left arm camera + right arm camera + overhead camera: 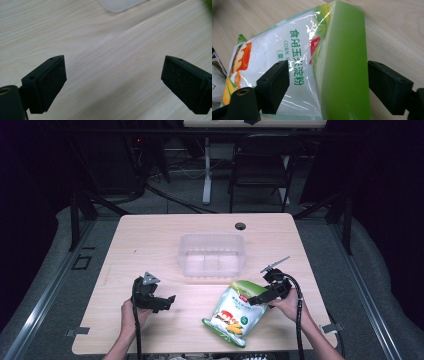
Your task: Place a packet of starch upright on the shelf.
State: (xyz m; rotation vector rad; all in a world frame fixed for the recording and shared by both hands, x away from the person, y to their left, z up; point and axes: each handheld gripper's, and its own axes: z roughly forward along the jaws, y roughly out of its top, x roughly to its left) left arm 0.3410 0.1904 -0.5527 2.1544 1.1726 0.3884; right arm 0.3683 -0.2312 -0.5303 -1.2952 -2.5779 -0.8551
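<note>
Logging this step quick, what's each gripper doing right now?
Left gripper: open, nothing between its jaws.
Right gripper: open, straddling the green-and-white plastic corn starch bag.

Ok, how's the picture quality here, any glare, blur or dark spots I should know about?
High view: the table is evenly lit, the room behind falls to near black, and the clear tub looks hazy. Left gripper view: the wood grain is sharp, while the tub's corner and a green patch at the top right are blurred. Right gripper view: white glare streaks the corn starch bag, and the top left is soft.
</note>
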